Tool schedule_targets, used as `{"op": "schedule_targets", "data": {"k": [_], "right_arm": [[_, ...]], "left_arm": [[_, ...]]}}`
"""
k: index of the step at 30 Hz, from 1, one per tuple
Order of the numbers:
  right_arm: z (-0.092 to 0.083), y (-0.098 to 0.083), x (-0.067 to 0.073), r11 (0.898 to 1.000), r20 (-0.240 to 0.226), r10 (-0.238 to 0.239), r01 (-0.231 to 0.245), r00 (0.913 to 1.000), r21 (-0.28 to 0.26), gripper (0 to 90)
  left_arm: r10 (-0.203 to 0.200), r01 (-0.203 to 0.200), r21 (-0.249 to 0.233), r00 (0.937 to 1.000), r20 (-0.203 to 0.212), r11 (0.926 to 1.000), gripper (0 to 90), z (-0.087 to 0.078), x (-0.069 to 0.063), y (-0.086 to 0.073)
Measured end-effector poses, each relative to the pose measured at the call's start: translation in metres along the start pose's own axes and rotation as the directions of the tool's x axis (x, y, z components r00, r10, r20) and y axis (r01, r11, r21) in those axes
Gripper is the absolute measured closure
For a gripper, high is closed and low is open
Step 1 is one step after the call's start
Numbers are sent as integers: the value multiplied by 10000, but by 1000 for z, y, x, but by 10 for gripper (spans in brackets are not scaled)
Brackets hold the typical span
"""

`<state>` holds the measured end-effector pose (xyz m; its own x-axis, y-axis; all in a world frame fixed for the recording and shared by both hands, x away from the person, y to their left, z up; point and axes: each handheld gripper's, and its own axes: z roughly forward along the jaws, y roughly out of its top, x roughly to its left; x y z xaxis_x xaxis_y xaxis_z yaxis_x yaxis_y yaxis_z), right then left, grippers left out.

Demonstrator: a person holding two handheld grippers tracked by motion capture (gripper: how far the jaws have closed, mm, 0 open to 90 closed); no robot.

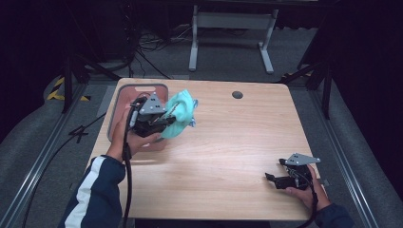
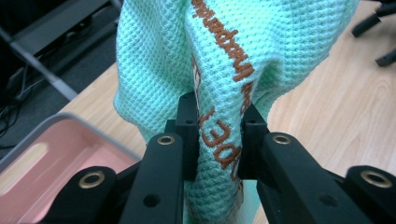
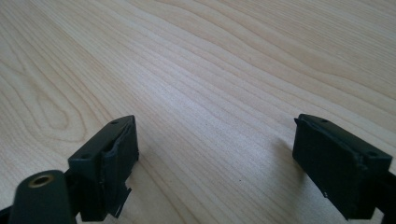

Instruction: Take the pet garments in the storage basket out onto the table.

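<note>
A mint-green waffle-weave cloth (image 1: 179, 113) with brown lettering hangs bunched above the table's left part, just right of the pink tray (image 1: 124, 96). My left gripper (image 1: 166, 121) is shut on the cloth, held up off the wood. In the left gripper view both black pads squeeze a fold of the cloth (image 2: 243, 51) at my left gripper (image 2: 218, 140), and the fabric rises past them. My right gripper (image 1: 274, 175) rests low over the table's front right, open. In the right gripper view its two pads stand wide apart at my right gripper (image 3: 215, 154), with bare wood between them.
The pink tray with grey rim (image 2: 70, 120) lies at the table's far left. A dark round grommet hole (image 1: 237, 94) sits near the far edge. A white desk frame (image 1: 232, 28) and cables stand on the floor beyond the table (image 1: 228, 142).
</note>
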<state>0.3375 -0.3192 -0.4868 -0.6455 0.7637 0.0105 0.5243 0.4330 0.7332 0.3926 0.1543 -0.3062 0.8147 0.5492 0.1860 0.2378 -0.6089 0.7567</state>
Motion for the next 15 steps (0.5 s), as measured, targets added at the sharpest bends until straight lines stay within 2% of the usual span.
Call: {"op": "schedule_targets", "data": {"k": [1, 2, 6, 15], "right_arm": [[0, 0, 0, 10000, 1, 1, -1, 10000, 0, 148], [0, 0, 0, 10000, 0, -1, 1, 10000, -1, 148], [0, 0, 0, 10000, 3, -2, 2, 10000, 0, 149], [0, 0, 0, 10000, 1, -3, 3, 10000, 1, 149]], "left_arm": [[0, 0, 0, 10000, 0, 10000, 761, 0, 0, 0], [137, -138, 59, 9997, 215, 9999, 761, 9, -6, 2], [318, -332, 314, 9985, 435, 9990, 761, 21, -13, 5], [615, -688, 639, 9922, 1087, 9956, 761, 56, -32, 9]]}}
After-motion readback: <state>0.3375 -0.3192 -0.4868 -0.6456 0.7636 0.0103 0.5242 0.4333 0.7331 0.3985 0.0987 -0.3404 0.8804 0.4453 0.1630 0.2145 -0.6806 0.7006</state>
